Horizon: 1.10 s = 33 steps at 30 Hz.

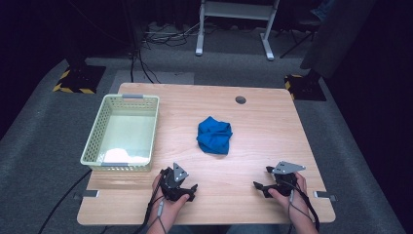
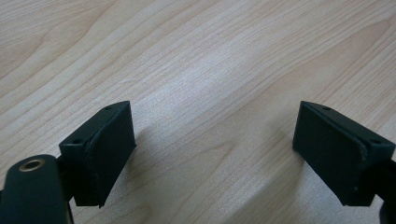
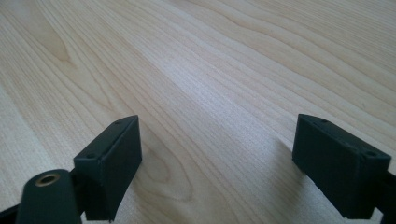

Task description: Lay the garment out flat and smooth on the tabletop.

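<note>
A crumpled blue cloth (image 1: pixel 214 136) lies near the middle of the wooden table (image 1: pixel 263 131). My left gripper (image 1: pixel 190 190) rests near the table's front edge, left of centre, held by a hand. My right gripper (image 1: pixel 259 187) sits near the front edge on the right side, also in a hand. Both are well short of the cloth. In the left gripper view the left gripper (image 2: pixel 212 154) stands open over bare wood with nothing between its pads. The right gripper (image 3: pixel 217 161) in its own view is likewise open over bare tabletop.
A pale green perforated basket (image 1: pixel 95 139) stands at the table's left side with something white (image 1: pixel 119 155) in its near end. A round cable hole (image 1: pixel 240 100) sits near the table's far edge. Beyond the table are grey floor, cables and a desk frame (image 1: pixel 236 24).
</note>
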{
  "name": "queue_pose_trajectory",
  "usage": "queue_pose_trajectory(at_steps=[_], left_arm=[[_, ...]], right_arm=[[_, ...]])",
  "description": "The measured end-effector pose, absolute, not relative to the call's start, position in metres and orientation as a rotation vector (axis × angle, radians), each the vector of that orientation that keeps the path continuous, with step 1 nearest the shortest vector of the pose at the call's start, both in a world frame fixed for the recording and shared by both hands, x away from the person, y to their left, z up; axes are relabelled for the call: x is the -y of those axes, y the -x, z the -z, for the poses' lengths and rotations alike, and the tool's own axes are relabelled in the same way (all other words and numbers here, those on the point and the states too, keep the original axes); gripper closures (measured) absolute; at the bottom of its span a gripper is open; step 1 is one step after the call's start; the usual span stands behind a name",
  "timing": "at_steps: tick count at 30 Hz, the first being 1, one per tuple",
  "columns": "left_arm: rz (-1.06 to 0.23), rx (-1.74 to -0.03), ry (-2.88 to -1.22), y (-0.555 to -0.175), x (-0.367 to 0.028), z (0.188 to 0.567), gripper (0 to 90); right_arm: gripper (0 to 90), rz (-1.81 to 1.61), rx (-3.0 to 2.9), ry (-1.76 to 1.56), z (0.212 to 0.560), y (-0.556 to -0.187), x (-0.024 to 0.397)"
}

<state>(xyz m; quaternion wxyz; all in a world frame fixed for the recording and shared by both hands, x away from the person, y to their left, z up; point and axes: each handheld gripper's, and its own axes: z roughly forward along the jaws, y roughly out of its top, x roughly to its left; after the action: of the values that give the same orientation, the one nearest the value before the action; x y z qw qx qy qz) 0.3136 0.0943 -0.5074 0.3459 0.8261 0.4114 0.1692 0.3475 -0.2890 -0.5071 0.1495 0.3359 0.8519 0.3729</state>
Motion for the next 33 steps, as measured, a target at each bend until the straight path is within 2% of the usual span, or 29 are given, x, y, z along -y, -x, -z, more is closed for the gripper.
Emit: queue_pose_trajectory(at_steps=[12, 13, 15, 16, 24, 33], left_arm=[[-0.438, -1.069, -2.145, -0.314, -0.094, 0.507, 12.6], [-0.438, -1.069, -2.145, -0.314, -0.094, 0.507, 12.6], [-0.437, -1.069, -2.142, -0.314, -0.094, 0.507, 12.6], [-0.441, -1.069, -2.143, -0.314, -0.094, 0.507, 12.6], [-0.437, -1.076, -2.140, -0.314, -0.095, 0.507, 12.4], [-0.440, -1.076, -2.142, -0.315, -0.095, 0.507, 11.8]], right_arm=[[17.7, -1.074, -2.451, -0.960, 0.507, -0.347, 0.289], [20.9, -1.080, -2.453, -0.953, 0.507, -0.347, 0.289], [35.6, -1.106, -2.450, -0.931, 0.506, -0.345, 0.290], [38.5, -1.103, -2.464, -0.922, 0.504, -0.344, 0.289], [38.9, -1.104, -2.453, -0.890, 0.480, -0.348, 0.270], [39.8, -1.120, -2.464, -0.864, 0.470, -0.363, 0.242]])
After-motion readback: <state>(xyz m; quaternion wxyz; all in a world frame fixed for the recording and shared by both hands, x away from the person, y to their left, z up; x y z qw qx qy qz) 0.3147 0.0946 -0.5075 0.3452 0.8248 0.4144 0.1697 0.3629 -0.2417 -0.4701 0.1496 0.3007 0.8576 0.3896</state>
